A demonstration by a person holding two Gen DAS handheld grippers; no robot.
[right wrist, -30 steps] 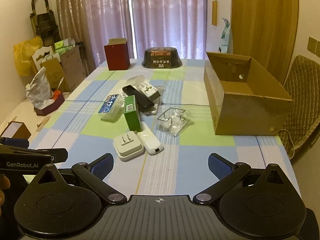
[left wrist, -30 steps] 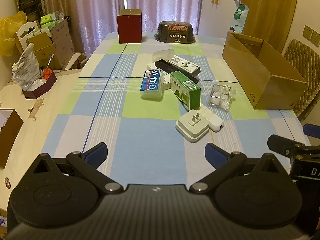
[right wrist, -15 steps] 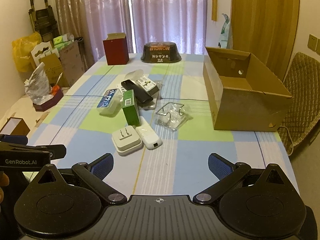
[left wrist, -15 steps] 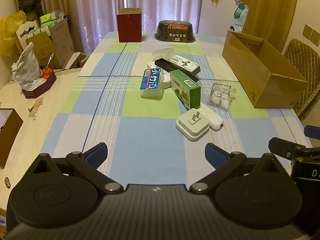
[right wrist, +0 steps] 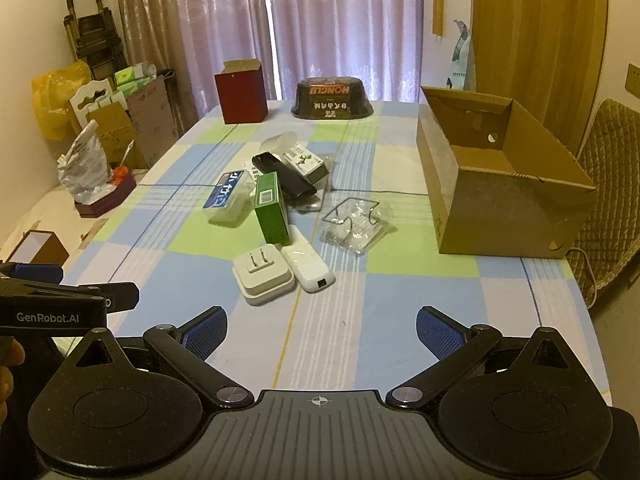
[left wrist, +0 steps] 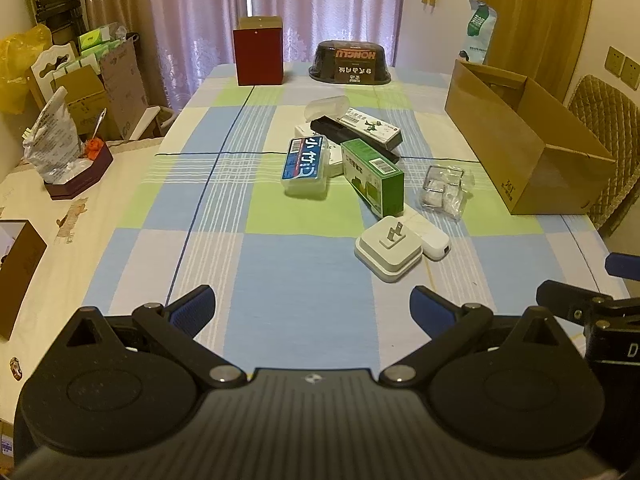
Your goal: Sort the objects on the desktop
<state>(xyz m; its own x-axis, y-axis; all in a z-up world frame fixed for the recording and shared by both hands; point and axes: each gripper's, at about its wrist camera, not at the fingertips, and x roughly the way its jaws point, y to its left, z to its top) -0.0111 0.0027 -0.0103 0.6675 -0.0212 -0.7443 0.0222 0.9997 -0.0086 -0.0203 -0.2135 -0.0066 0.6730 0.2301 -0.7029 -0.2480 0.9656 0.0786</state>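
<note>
Two grippers low over near table edge, both w/ jaws spread wide, nothing held: left gripper, right gripper. Checked tablecloth under both. Cluster of small items at 12 o'clock from left gripper, mid-table: white plug adapter nearest, touching white charger; green box behind; clear case w/ blue label at 11; black remote across white carton; clear plastic packet at 1. Cardboard box at 2 o'clock from right gripper, open top, inside looks empty. Red box at far end, top flaps open, contents unseen. Dark tub beside it, upside down.
</note>
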